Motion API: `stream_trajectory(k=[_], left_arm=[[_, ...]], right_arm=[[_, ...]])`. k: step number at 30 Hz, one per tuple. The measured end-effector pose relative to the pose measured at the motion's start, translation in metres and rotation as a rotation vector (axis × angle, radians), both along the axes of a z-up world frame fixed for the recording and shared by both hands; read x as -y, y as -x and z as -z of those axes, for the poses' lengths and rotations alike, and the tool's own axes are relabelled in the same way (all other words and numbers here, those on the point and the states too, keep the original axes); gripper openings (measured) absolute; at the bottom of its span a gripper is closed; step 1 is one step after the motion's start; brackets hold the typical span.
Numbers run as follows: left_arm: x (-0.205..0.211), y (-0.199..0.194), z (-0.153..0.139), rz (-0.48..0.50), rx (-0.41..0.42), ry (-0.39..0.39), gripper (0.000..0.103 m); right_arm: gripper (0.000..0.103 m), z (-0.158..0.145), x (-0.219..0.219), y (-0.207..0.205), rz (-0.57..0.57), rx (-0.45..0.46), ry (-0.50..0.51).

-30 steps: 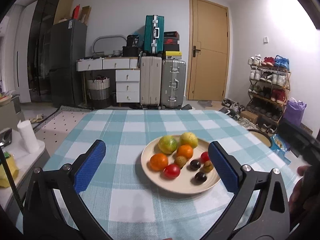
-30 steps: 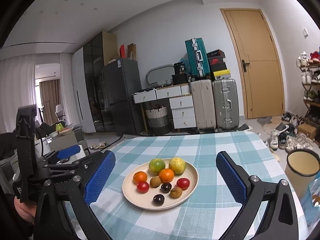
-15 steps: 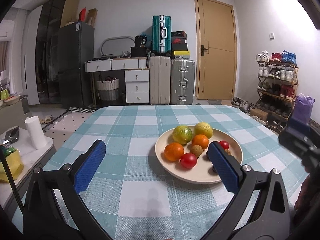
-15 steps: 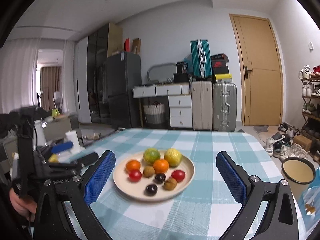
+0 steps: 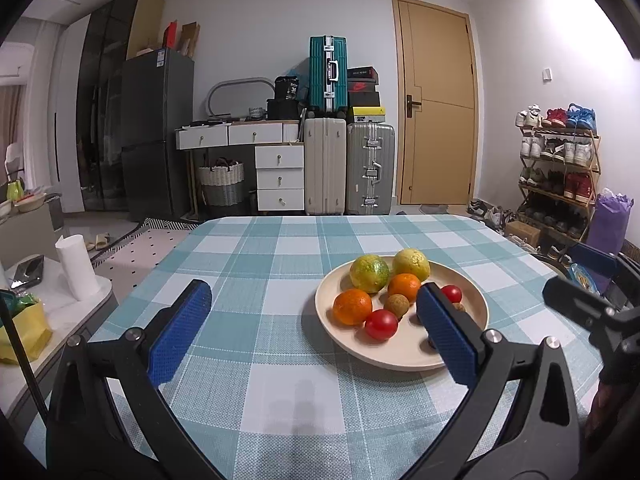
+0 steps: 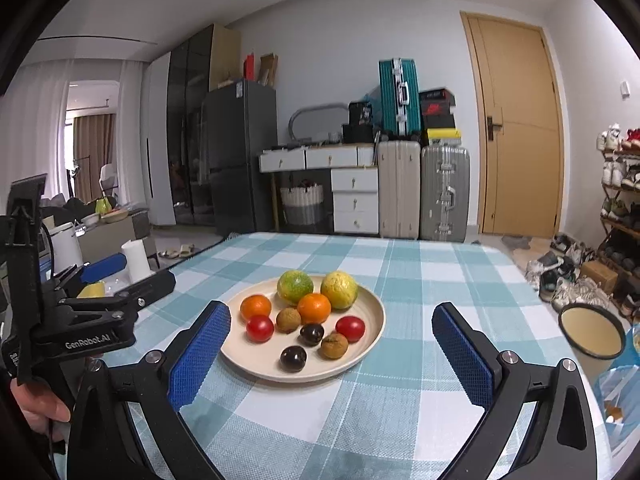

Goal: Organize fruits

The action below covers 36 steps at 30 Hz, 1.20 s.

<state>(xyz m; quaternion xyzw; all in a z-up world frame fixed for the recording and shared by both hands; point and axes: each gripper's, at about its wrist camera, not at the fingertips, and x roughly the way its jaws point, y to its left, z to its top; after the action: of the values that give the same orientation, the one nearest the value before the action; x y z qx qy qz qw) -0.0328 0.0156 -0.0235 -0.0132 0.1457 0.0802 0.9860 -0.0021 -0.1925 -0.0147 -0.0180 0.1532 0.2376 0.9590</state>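
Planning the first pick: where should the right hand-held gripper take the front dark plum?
Grip the front dark plum across its round middle, coming from above and the near rim of the plate; that side looks free, while the brown fruit sits close on its right.

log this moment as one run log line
phase: approach | left gripper: open, empty | right gripper: open, empty | plate: on table, holds all fruit | grasped: nothing

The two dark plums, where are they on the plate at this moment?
In the right wrist view, both lie on the near half of the plate: one dark plum sits centrally, the other dark plum nearest the front rim, left of a brown fruit.
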Motion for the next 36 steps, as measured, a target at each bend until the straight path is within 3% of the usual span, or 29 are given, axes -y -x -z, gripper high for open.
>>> stream_trajectory(k=[36], left_arm=[[0.0029,0.0012,0.0004,0.005,0.001,-0.001,0.102]], right_arm=[[0.103,-0.0007,-0.0085,0.0026,-0.034,0.006,0.026]])
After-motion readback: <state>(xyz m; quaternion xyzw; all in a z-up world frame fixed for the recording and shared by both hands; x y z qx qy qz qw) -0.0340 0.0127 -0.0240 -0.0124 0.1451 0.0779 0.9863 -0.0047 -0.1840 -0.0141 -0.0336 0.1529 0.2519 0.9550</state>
